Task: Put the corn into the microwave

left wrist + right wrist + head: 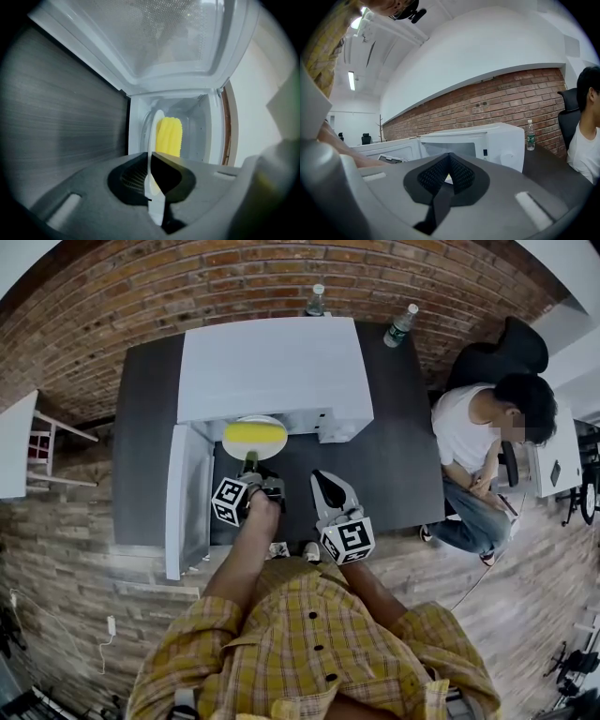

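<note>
A yellow corn cob [253,433] lies on a white plate [274,440] at the mouth of the white microwave [272,362]. The microwave's door [187,493] hangs open to the left. My left gripper [250,463] is shut on the plate's near rim. In the left gripper view the plate [157,126] shows edge-on between the jaws of the left gripper [151,157]. The corn [168,136] and the microwave's cavity [206,117] lie just beyond. My right gripper [323,479] hovers to the right of the plate, shut and empty. It [449,157] points toward the microwave [497,140].
The microwave stands on a dark table [394,465] against a brick wall. Two bottles [316,301] [400,324] stand at the table's far edge. A person [478,446] sits at the right end of the table. A white chair [37,442] is at the left.
</note>
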Tool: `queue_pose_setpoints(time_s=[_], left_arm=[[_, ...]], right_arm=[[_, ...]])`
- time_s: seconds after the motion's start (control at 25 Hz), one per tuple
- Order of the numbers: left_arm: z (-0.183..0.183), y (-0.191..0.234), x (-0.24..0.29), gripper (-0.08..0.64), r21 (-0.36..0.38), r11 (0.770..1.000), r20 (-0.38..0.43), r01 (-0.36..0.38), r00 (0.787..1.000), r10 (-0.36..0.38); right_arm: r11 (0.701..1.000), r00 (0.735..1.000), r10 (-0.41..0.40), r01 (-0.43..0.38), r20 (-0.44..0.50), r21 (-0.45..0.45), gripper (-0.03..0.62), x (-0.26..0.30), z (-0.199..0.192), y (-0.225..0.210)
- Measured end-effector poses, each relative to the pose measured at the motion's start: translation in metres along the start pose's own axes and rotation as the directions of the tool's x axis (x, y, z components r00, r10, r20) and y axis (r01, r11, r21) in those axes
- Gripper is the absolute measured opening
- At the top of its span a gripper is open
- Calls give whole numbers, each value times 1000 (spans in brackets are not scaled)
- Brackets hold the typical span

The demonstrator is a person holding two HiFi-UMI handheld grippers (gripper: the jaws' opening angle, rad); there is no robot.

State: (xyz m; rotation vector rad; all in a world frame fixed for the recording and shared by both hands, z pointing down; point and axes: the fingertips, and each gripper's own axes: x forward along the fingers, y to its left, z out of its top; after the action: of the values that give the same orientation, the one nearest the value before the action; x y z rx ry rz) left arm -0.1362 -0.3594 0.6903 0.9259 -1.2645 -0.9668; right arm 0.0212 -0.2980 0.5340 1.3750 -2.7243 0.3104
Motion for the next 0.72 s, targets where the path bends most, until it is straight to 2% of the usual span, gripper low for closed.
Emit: queue_pose_setpoints(time_s=[0.24, 0.72], left_arm=[[5, 1, 22, 11, 27, 1000, 19, -10, 1000, 10], [4, 13, 54, 15, 23, 997, 33, -69, 997, 68]], right_arm=[[1000, 1000, -8, 8, -12, 2, -5, 0, -4, -3], [999, 999, -40, 40, -24, 19, -5, -4, -9, -18]])
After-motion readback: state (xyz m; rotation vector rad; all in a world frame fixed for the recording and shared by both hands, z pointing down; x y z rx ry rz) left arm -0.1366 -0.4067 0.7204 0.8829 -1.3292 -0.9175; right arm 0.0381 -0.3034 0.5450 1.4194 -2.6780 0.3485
